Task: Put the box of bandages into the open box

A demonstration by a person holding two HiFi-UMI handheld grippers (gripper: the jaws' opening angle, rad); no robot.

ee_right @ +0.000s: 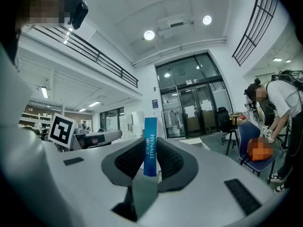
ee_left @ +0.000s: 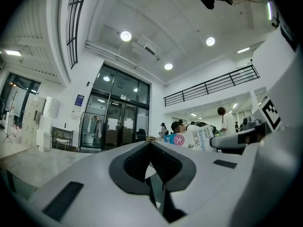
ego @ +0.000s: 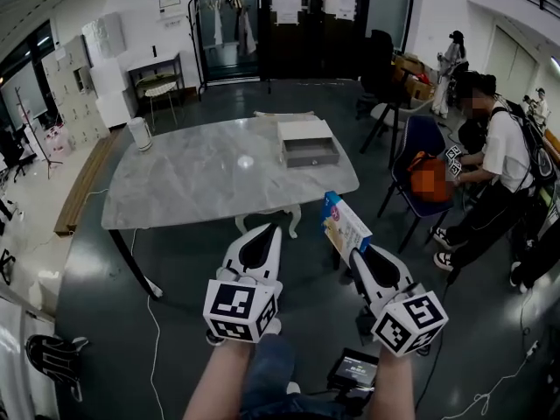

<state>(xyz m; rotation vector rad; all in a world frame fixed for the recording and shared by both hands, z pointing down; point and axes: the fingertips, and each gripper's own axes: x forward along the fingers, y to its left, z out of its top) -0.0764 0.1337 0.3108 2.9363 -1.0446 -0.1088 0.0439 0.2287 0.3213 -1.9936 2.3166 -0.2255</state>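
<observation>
The box of bandages [ego: 344, 224] is blue and white and stands on edge between the fingers of my right gripper [ego: 354, 254], which is shut on it in front of the table. In the right gripper view its blue narrow side [ee_right: 150, 145] is clamped between the pads. My left gripper [ego: 271, 228] is level beside it, jaws together with nothing in them; in the left gripper view the tips [ee_left: 150, 144] meet and the box of bandages [ee_left: 191, 139] shows to the right. The open box [ego: 308, 151], grey and shallow, sits on the far right part of the marble table [ego: 201, 182].
A white cylinder [ego: 140, 134] stands at the table's far left corner. A person [ego: 499, 156] bends over a blue chair [ego: 420, 160] with an orange thing on it to the right. A clothes rack [ego: 223, 24] is at the back. Cables [ego: 153, 322] run on the floor.
</observation>
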